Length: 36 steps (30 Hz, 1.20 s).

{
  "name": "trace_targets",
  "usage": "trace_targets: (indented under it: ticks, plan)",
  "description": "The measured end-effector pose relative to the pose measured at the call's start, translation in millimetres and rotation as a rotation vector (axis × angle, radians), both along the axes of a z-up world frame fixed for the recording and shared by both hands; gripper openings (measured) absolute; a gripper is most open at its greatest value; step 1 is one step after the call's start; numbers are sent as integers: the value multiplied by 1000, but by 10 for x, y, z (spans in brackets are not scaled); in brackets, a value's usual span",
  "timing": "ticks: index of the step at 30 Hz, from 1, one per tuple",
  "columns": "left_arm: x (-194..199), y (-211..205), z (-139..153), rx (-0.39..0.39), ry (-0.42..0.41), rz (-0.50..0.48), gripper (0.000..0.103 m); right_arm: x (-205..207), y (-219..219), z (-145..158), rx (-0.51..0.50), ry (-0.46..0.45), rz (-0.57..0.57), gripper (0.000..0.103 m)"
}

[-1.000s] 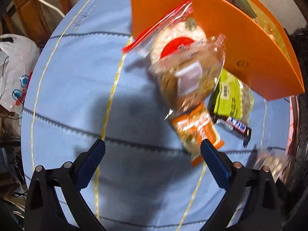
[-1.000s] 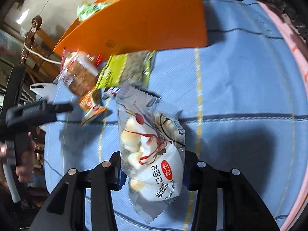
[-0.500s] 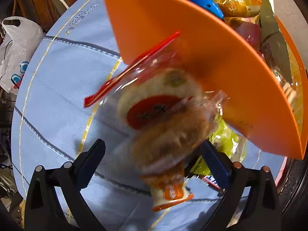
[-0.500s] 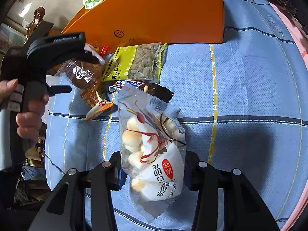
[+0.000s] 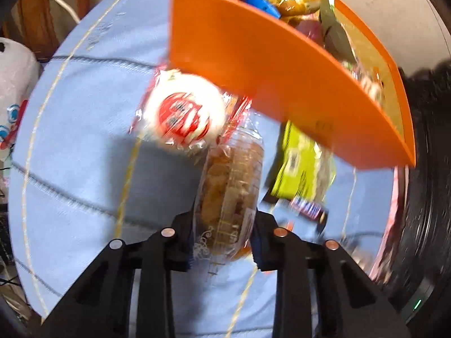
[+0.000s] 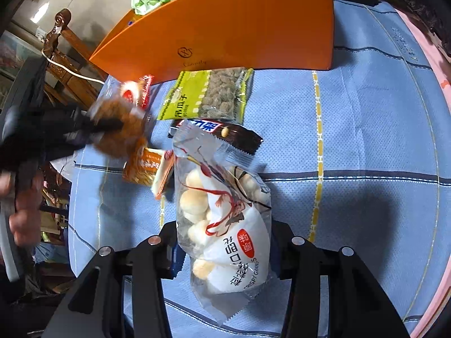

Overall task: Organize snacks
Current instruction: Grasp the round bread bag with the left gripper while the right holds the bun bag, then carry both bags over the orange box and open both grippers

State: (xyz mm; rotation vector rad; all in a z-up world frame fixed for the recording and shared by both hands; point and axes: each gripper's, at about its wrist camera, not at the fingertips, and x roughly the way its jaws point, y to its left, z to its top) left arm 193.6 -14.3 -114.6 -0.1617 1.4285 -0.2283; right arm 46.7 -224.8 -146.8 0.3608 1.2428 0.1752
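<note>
Left tongs (image 5: pixel 224 249) closing on brown cookie pack (image 5: pixel 229 194); right tongs (image 6: pixel 225 250) gripping puff-ball bag (image 6: pixel 225 219). Step: loading orange bin (image 5: pixel 253 70). Next: lift both over near wall.

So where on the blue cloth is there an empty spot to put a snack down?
Bare checked blue tablecloth lies right of the green seed packet, out to the pink edge. Another bare stretch lies left of the round red-and-white snack. It is crowded in front of the orange box, where packets overlap.
</note>
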Motion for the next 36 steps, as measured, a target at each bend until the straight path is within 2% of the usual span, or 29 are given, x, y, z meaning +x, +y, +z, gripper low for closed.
trace_targets:
  ticks: [2,4,11,18,21,28,33,35,36]
  plan:
    - [-156,90,32,-12,2,-17,28,-7,33,15,1,-6,11,48]
    - [-292,211,50,10,-17,-27,28,-3,65,37,3,-10,18,48]
    - [-382,424,225,-5,-61,-28,28,-4,271,200,2,-48,67,48]
    - [-533,182,496,-11,-140,-97,28,42,319,509,2,-129,85,46]
    - [-496,86,701,-38,-179,-129,28,153,264,781,-14,-200,74,46]
    - [-86,-377,1364,-112,-337,-200,28,683,-16,1352,-68,-351,4,46]
    - [438,-791,1538,-172,-356,-216,28,1292,-190,1497,-92,-388,-66,46]
    - [713,-987,1543,-173,-379,-198,28,1519,-254,1494,-129,-398,-119,49]
    - [831,-1055,1531,-141,-419,-178,32,1621,-280,1484,-146,-403,-153,53]
